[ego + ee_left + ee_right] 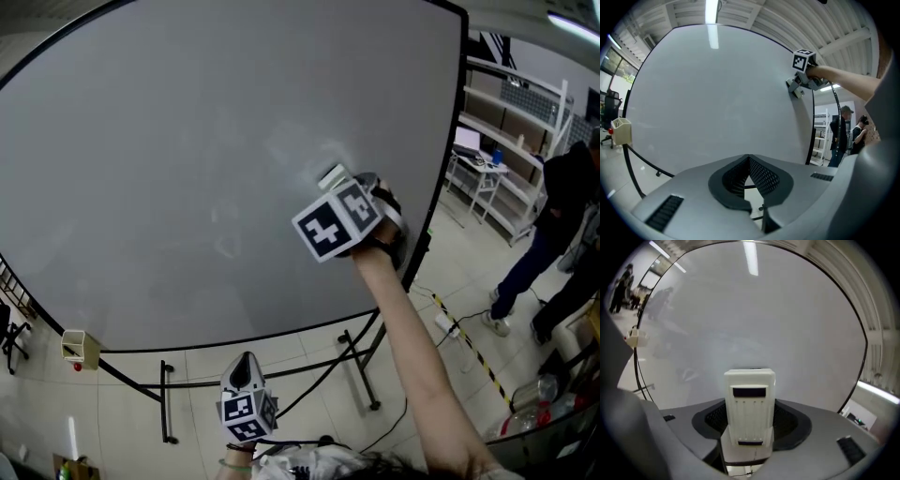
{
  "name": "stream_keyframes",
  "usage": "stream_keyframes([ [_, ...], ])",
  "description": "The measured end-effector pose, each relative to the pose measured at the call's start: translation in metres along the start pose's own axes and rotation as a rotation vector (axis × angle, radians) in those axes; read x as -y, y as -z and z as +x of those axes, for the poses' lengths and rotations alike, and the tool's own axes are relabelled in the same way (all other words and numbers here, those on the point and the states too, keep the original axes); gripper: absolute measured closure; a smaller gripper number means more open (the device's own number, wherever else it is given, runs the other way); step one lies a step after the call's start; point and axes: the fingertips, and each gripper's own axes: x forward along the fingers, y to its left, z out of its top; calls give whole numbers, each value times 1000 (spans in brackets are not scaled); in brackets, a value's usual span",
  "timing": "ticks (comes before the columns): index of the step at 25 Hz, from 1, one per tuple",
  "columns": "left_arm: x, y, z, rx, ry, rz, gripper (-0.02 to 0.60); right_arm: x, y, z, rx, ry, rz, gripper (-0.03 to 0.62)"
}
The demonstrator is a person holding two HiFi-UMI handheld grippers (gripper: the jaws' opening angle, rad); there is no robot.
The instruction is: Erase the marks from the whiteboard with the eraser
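A large whiteboard (187,169) on a black wheeled stand fills the head view; only faint smudges show near its middle (225,234). My right gripper (339,183) is raised against the board's right part, shut on a white eraser (750,404) whose far end meets the board (754,319). The eraser's tip (332,176) pokes out past the marker cube. From the left gripper view, the right gripper (799,86) sits at the board's upper right. My left gripper (246,380) hangs low below the board, shut and empty, its pads (759,180) meeting.
A small cream box (80,349) hangs at the board's lower left edge. Metal shelving (511,141) and a white cart (478,169) stand at the right. Two people (553,234) stand on the tiled floor there. Cables and yellow tape (464,337) run across the floor.
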Motion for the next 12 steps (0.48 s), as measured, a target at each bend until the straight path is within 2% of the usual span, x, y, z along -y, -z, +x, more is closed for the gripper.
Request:
stream_keyframes([
  [1, 2, 0, 1, 1, 3, 6, 589, -19, -8, -2, 25, -21, -32, 321],
  [3, 10, -1, 4, -3, 22, 26, 589, -59, -20, -6, 77, -125, -45, 318],
  [5, 24, -2, 7, -13, 50, 59, 590, -71, -18, -6, 95, -182, -37, 318],
  [7, 41, -3, 10, -31, 86, 97, 590, -39, -7, -4, 103, -179, 45, 318],
  [9, 56, -5, 13, -49, 122, 131, 590, 10, 14, 0, 92, -133, 162, 318],
  [10, 62, -8, 14, -50, 135, 143, 590, 21, 26, 5, 67, -141, 221, 318],
  [12, 72, -16, 14, -39, 153, 165, 589, 12, 32, 9, 38, -198, 284, 318],
])
